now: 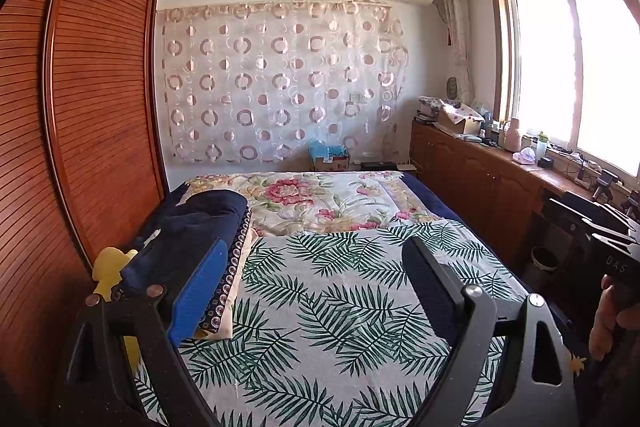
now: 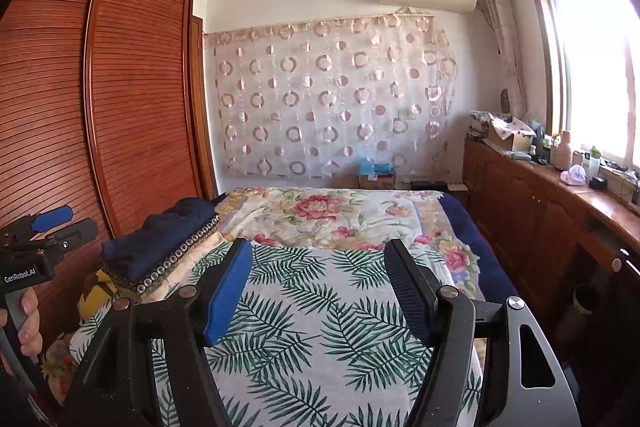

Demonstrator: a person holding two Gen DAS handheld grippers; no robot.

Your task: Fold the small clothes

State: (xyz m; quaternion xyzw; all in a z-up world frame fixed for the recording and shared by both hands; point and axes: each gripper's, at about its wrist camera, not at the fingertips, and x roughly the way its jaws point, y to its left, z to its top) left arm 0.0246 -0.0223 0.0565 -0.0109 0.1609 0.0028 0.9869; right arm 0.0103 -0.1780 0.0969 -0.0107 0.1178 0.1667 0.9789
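Observation:
A stack of folded clothes lies on the bed's left side: a dark navy piece on top, a piece with a dotted trim under it, a cream one at the bottom. My left gripper hovers open over the palm-leaf sheet, just right of the stack, with nothing between its blue and black pads. My right gripper is likewise open and empty above the same sheet. The right wrist view shows the left gripper at its left edge, beside the stack.
A slatted wooden wardrobe stands along the bed's left side. A floral quilt covers the far half of the bed. A cluttered wooden cabinet runs under the window on the right. A yellow item lies left of the stack.

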